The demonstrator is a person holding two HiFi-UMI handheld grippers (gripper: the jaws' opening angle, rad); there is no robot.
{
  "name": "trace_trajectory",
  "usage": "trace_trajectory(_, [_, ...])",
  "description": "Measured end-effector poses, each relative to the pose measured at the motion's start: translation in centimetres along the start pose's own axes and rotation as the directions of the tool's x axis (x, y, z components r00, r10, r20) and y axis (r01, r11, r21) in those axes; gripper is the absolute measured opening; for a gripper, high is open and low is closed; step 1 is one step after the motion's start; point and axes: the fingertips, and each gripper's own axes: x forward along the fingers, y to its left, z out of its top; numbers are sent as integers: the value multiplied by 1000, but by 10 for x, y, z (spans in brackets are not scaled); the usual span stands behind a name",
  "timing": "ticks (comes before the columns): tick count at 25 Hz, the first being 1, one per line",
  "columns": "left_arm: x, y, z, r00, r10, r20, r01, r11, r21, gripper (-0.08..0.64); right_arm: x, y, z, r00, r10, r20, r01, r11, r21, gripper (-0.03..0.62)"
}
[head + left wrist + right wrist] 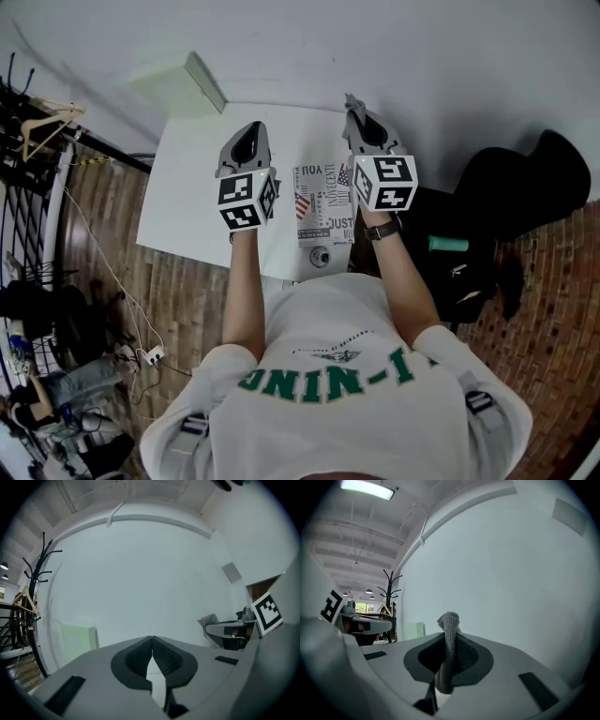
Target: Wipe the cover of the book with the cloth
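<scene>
The book, its cover printed with words and flags, lies on the white table between my two grippers. My left gripper is raised above the table left of the book, jaws shut with nothing between them. My right gripper is held up over the book's right side and is shut on a grey knitted cloth, which sticks up past the jaw tips. Both gripper views look at the white wall, not at the book.
A pale green box leans by the wall at the table's far left corner. A black bag sits on the floor to the right. Cables and clutter lie on the brick floor at left. A coat rack stands by the wall.
</scene>
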Motion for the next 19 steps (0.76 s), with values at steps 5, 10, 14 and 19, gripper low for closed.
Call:
trace_trajectory(5, [0,-5,1,1000,1,20,-1,1000,-1,13,-2,4,6,999,31,23,-31,999,7,37])
trace_trajectory(10, [-3,-11,4,999,0,42,0,1000,8,14,-4,11,7,999,38,31,-37,999,-21,37])
trace_trajectory(14, [-5,-12,8,999,-5,52,4,1000,9,14,-4,15,7,999,42,27,-41,999,-28,37])
trace_trajectory(19, [-22,-30,-29,999,-33,-28,32,999,-18,14,-34,18,-32,997,30,-65,-31,999,-15,37])
